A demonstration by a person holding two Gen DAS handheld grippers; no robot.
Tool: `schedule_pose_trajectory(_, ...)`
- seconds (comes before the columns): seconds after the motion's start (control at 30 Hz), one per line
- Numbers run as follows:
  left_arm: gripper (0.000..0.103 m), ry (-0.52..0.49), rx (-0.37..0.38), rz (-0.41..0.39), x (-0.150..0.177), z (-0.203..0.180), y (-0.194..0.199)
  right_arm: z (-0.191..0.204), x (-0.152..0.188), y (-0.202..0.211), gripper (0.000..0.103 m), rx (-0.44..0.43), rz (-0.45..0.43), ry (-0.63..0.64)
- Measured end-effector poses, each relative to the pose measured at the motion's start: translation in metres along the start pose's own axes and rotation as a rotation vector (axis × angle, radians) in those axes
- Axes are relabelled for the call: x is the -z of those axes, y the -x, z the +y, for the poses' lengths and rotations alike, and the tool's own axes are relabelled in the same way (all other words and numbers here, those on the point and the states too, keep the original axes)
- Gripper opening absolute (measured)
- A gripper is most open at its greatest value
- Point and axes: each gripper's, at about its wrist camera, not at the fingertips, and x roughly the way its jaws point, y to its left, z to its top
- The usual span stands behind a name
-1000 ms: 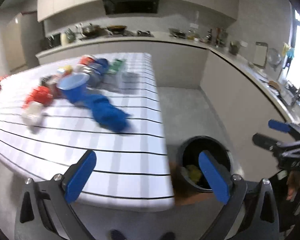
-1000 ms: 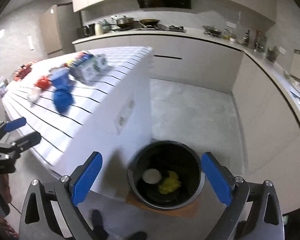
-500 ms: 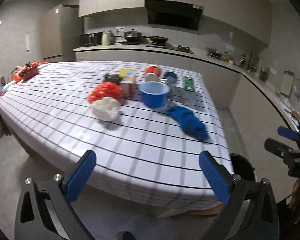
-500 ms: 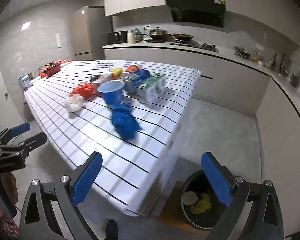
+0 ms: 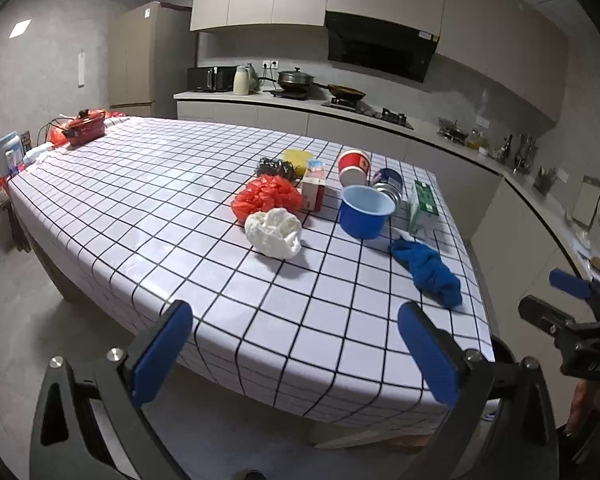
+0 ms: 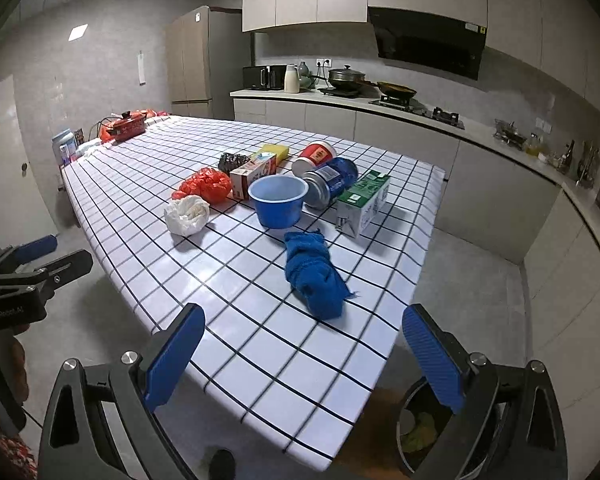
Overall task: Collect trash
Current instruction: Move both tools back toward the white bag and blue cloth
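Both my left gripper (image 5: 296, 350) and right gripper (image 6: 304, 354) gape wide and empty; ahead of my right fingers, the soft, light blue rag (image 6: 314, 276) should pinch easily mid-bundle.

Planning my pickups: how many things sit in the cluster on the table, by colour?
Blue: 3, the bowl, rag, can.
Red: 3, bag, cup, small carton.
White: 1, bag.
Green: 1, carton.
Yellow: 1, sponge.
Black: 1, wad.
Total: 10.

Both views have swung up from the floor: the checked table (image 6: 260, 280) now fills mid-frame. The black bin (image 6: 420, 432), centred a second ago, sits at the right-wrist view's lower right, behind the right gripper (image 6: 300, 356).
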Motion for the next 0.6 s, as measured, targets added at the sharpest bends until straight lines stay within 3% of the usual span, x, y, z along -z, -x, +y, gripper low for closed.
schedule_pose_trajectory(0.07,0.102,0.005,0.003,0.007,-0.003,0.004,-0.010,0.001,-0.003,-0.013,0.097,0.003,0.014,-0.006)
schedule_pose_trajectory(0.17,0.099,-0.005,0.000,0.027,-0.009,0.008,-0.029,0.000,-0.006,-0.031,0.083,0.008,0.034,-0.025)
schedule_pose_trajectory(0.53,0.099,-0.037,0.026,0.061,-0.018,0.012,-0.064,0.004,-0.015,-0.072,0.083,0.038,0.062,-0.063)
schedule_pose_trajectory(0.6,0.093,-0.046,0.041,0.073,-0.020,0.014,-0.071,0.003,-0.015,-0.079,0.083,0.044,0.070,-0.072)
